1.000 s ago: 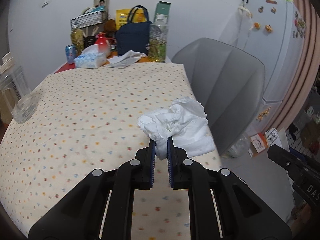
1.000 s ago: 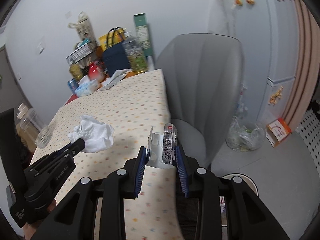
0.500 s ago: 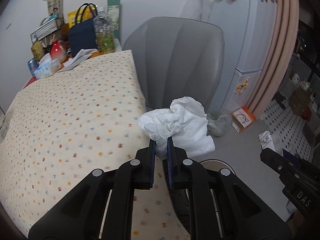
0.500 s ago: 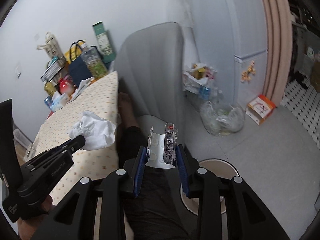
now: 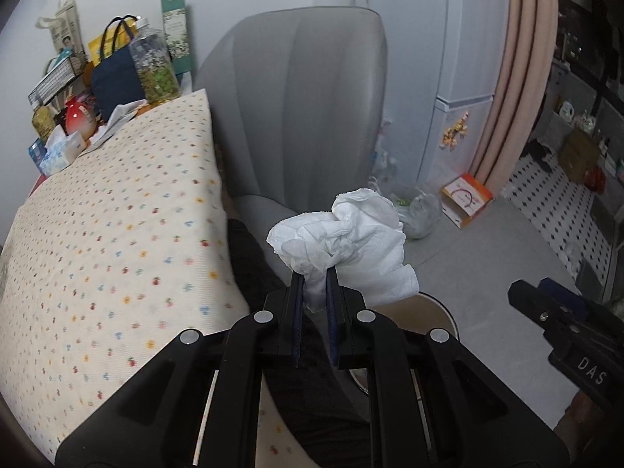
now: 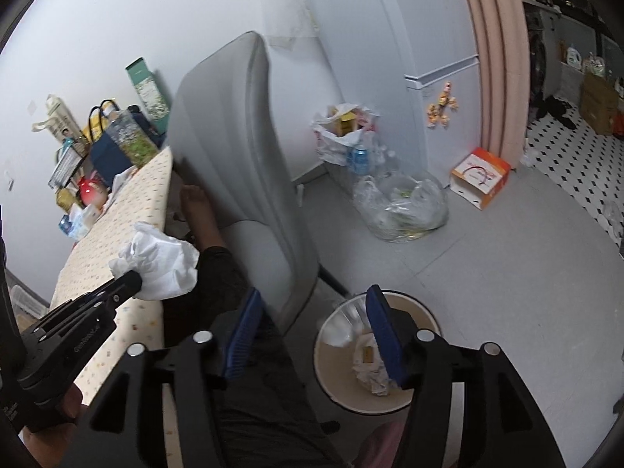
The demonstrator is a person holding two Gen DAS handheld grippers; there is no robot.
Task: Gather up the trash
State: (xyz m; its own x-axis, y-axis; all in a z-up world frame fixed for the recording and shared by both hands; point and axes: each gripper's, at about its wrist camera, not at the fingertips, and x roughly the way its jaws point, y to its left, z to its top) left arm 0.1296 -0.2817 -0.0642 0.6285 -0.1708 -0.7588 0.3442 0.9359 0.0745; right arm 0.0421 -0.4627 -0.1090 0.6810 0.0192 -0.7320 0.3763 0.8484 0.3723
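1. The left gripper (image 5: 314,277) is clamped on a crumpled white tissue (image 5: 347,241), its blue pads pressed tight against the tissue's lower fold.
2. The tissue hangs in the air just off the table's edge, in front of the grey chair (image 5: 304,109) and above the person's dark-clad leg (image 5: 249,257).
3. The right gripper (image 6: 312,312) has its jaws opening, standing well apart with nothing between them.
4. In the right wrist view the gripper hovers over a round cream trash bin (image 6: 331,370) on the grey floor; its right finger (image 6: 384,335) overlaps the bin's mouth.
5. Inside the bin lie crumpled white papers, and a blurred silvery piece (image 6: 349,314) shows near the bin's far rim; whether it has landed I cannot tell.
6. The table (image 5: 97,234) carries a dotted cream cloth, with a navy bag (image 5: 115,82), a clear jar (image 5: 154,66) and a tissue pack (image 5: 58,152) at its far end.
7. A clear plastic bag (image 6: 405,206) of rubbish and an orange box (image 6: 479,179) sit on the floor near the fridge (image 6: 440,89).
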